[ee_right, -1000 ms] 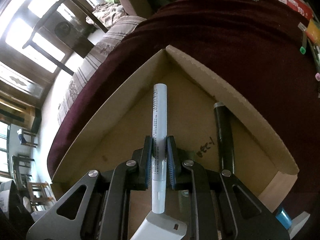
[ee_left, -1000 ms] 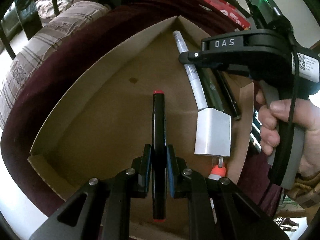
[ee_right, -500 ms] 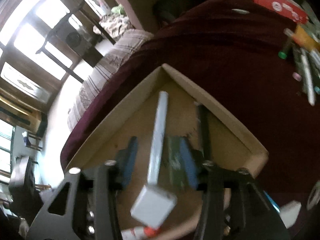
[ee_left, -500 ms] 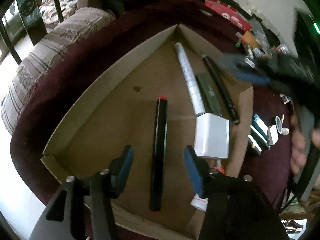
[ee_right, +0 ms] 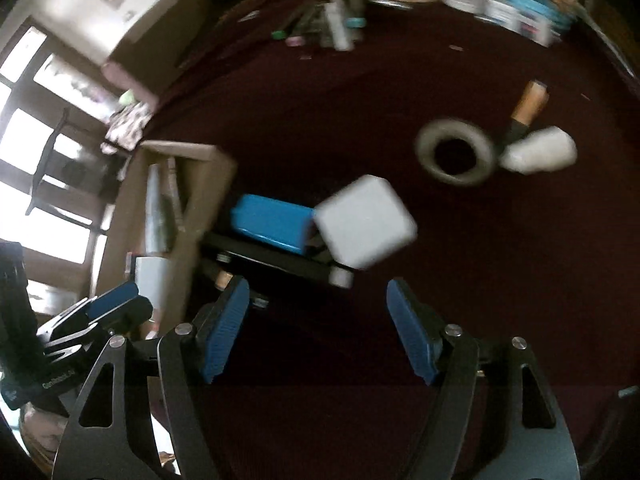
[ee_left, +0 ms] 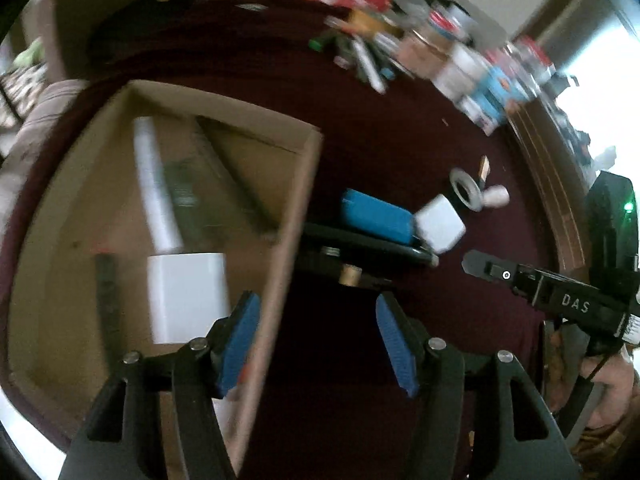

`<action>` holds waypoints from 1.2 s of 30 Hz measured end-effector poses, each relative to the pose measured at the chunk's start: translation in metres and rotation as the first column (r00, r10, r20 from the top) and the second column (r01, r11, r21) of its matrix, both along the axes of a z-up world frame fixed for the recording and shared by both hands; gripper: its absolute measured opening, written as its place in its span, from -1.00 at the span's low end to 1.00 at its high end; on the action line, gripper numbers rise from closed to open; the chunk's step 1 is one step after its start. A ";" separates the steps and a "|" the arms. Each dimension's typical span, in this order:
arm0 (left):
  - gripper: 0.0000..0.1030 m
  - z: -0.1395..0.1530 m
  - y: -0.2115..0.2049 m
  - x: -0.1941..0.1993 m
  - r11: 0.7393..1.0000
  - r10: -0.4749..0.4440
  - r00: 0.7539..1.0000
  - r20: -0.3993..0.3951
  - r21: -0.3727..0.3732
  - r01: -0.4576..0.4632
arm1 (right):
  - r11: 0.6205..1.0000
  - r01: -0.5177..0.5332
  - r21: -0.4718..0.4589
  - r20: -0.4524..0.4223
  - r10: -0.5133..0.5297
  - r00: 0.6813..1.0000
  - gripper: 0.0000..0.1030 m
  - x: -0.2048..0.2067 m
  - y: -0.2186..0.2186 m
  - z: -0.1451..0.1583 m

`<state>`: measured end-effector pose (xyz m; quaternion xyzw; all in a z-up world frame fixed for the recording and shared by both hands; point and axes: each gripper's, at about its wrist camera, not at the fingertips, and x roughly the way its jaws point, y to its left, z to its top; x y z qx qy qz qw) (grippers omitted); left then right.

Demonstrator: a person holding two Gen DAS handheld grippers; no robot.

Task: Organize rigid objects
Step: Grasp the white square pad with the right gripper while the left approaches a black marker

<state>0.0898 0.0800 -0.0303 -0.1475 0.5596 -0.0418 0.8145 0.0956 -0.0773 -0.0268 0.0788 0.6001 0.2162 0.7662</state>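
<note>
The cardboard box [ee_left: 288, 216] holds a white pen [ee_left: 150, 176], a black red-tipped marker [ee_left: 106, 296], a white block [ee_left: 186, 296] and dark pens. My left gripper [ee_left: 318, 340] is open and empty above the box's right wall. My right gripper [ee_right: 318, 332] is open and empty over the maroon cloth. Loose items lie ahead of it: a white cube [ee_right: 364, 226], a blue case [ee_right: 272, 224], a black flat object [ee_right: 276, 260], a grey ring [ee_right: 456, 152], a white cap [ee_right: 538, 154] and a brown-tipped stick [ee_right: 528, 106]. They show in the left wrist view too, the cube [ee_left: 440, 226] and case [ee_left: 376, 216].
A heap of pens [ee_left: 364, 56] and a row of boxes and jars [ee_left: 480, 72] line the far edge of the maroon cloth [ee_left: 400, 144]. The right gripper's body [ee_left: 568, 300] is at the right of the left wrist view. Windows and a chair [ee_right: 52, 152] are at the left.
Both grippers let go of their pens, which now lie in the box. Both opened, pulled back and swung right toward the loose items on the cloth. The views are motion-blurred.
</note>
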 end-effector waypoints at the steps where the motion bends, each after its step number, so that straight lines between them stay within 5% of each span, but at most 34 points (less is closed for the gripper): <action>1: 0.18 -0.004 -0.005 0.003 1.000 -0.013 1.000 -0.010 -0.005 0.013 | 1.000 0.014 -0.005 -0.003 -0.014 1.000 0.41 -0.002 -0.008 -0.001; 6: 0.17 -0.027 -0.020 0.024 0.999 0.040 0.994 -0.103 -0.012 -0.042 | 0.999 0.048 -0.003 -0.004 -0.048 0.999 0.41 -0.008 -0.034 0.000; 11: 0.16 -0.036 -0.035 0.040 0.992 0.093 0.988 -0.126 0.092 -0.081 | 1.000 0.022 -0.007 0.012 -0.022 1.000 0.41 -0.013 -0.040 0.003; 14: -0.04 -0.047 -0.039 0.043 0.990 0.114 0.982 -0.151 0.103 -0.099 | 1.000 0.004 -0.010 0.016 -0.004 1.000 0.41 -0.013 -0.044 0.005; 16: -0.44 -0.046 -0.040 0.042 0.984 0.131 0.982 -0.133 0.141 -0.112 | 1.000 -0.007 -0.015 0.016 0.007 1.000 0.41 -0.012 -0.045 0.005; 22: -0.68 -0.046 -0.040 0.021 0.994 0.089 0.989 -0.121 0.066 -0.081 | 0.997 -0.052 -0.057 0.036 0.055 0.998 0.41 0.003 -0.048 0.007; 27: -0.68 -0.050 -0.047 -0.015 0.999 -0.007 0.991 -0.132 -0.044 0.001 | 0.979 -0.183 -0.093 0.053 0.188 0.981 0.41 0.021 -0.019 0.002; 32: -0.69 -0.048 -0.050 -0.040 0.998 -0.012 0.992 -0.122 -0.055 0.005 | 0.960 -0.254 -0.116 0.033 0.259 0.965 0.39 0.044 0.017 -0.012; 36: -0.68 -0.047 -0.048 -0.043 0.998 0.012 0.993 -0.119 -0.061 -0.020 | 0.944 -0.285 -0.168 -0.004 0.289 0.957 0.06 0.056 0.036 -0.030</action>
